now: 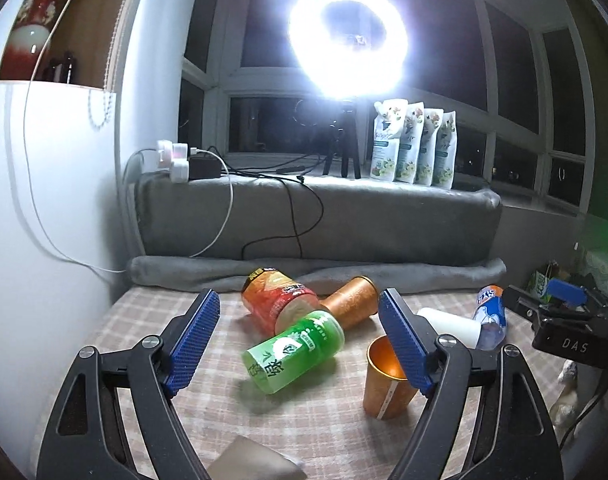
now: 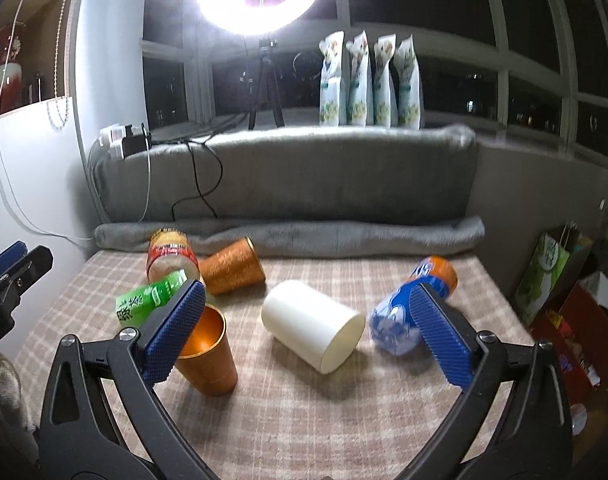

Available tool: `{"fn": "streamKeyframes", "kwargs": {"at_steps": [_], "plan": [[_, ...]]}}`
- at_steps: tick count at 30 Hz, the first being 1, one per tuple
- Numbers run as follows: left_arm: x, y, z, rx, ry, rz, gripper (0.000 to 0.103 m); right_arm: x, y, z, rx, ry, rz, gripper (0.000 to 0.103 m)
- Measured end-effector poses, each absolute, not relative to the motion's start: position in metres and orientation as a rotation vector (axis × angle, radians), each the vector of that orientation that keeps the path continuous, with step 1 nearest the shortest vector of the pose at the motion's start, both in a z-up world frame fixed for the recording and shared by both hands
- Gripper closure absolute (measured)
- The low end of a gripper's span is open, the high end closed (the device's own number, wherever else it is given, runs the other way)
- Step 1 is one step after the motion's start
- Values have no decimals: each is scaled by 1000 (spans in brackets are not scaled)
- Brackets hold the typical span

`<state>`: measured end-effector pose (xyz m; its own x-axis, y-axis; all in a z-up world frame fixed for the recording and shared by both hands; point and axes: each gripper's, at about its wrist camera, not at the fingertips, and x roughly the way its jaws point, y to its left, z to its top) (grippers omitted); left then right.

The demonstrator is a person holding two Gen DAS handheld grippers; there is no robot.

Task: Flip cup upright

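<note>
Two grippers were in play, both with their blue-padded fingers spread wide and nothing between them. The left gripper (image 1: 300, 344) hovered over the checked cloth (image 1: 304, 432), and the right gripper (image 2: 307, 328) hung above the same surface.

Three cups were counted. One orange cup (image 2: 208, 354) stood upright with its mouth open to the top, partly hidden behind the right gripper's left pad; in the left wrist view this same cup sat at about 4 o'clock from the green can. A second orange cup (image 2: 234, 266) lay on its side toward 11 o'clock of the scene, touching the red can. The white cup (image 2: 313, 326) lay on its side near the middle of the cloth, between the right gripper's fingers in that view, apart from the others.

Two cans were counted: a green can (image 1: 294, 352) and a red can (image 1: 280, 306), both tipped over and touching each other. One blue and orange bottle (image 2: 413, 310) lay on its side at 3 o'clock of the white cup, partly behind the right pad.

Beyond the cloth, at 12 o'clock, a rolled grey blanket (image 2: 304, 236) ran along the edge. One ring light (image 1: 345, 40) glared on a tripod, and four white pouches (image 1: 413, 144) stood in a row on the sill
</note>
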<state>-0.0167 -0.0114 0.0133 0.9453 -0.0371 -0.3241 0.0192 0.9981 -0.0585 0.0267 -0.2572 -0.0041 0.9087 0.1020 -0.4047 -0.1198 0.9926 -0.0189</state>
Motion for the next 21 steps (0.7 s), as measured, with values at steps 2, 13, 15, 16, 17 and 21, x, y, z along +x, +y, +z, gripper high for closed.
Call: {"fn": "streamKeyframes", "kwargs": {"at_steps": [2, 13, 15, 16, 17, 21], "plan": [[-17, -10, 15, -56, 332, -27, 21, 24, -256, -1, -44, 394, 103, 0], [-13, -12, 8, -55, 379, -44, 18, 20, -258, 5, -30, 362, 82, 0], [-13, -13, 9, -48, 379, -45, 18, 21, -259, 6, -30, 360, 80, 0], [-13, -14, 9, -45, 379, -44, 18, 21, -259, 6, -30, 359, 79, 0], [-13, -14, 10, -42, 379, -43, 18, 21, -259, 6, -30, 358, 79, 0], [-12, -14, 11, -37, 380, -37, 18, 21, -259, 6, -32, 359, 78, 0]]}}
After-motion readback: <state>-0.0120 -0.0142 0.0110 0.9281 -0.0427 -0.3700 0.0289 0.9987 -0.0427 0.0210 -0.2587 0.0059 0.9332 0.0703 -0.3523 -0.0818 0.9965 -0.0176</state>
